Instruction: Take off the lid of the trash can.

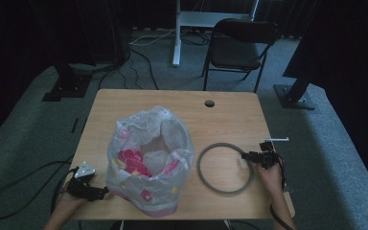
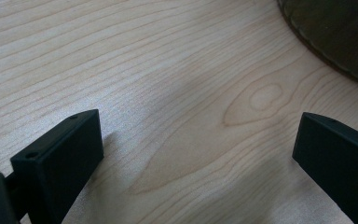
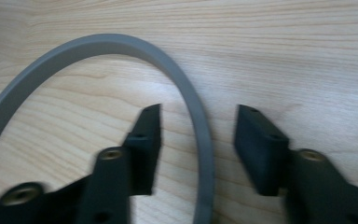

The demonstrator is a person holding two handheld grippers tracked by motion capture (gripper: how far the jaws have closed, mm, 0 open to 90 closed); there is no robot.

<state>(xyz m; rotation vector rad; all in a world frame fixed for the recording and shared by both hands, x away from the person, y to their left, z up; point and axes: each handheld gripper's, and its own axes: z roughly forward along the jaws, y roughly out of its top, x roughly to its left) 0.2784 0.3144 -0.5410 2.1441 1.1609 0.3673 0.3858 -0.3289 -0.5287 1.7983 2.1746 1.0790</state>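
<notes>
A grey ring (image 1: 220, 144) lies flat on the wooden table (image 1: 230, 115), right of centre. My right gripper (image 1: 248, 155) rests at the ring's right side. In the right gripper view its jaws (image 3: 199, 111) straddle the ring's band (image 3: 186, 88), one inside and one outside, with gaps on both sides, so it is open. A clear plastic bag (image 1: 148, 158) holding pink and white items stands left of centre. My left gripper (image 1: 100, 191) sits low at the bag's left foot, jaws spread wide (image 2: 198, 121) over bare wood.
A cable hole (image 1: 209, 103) is near the table's far edge. A black folding chair (image 1: 239, 48) and a white desk leg (image 1: 176, 33) stand beyond the table. A dark rounded shape (image 2: 340, 32) fills the upper right of the left gripper view.
</notes>
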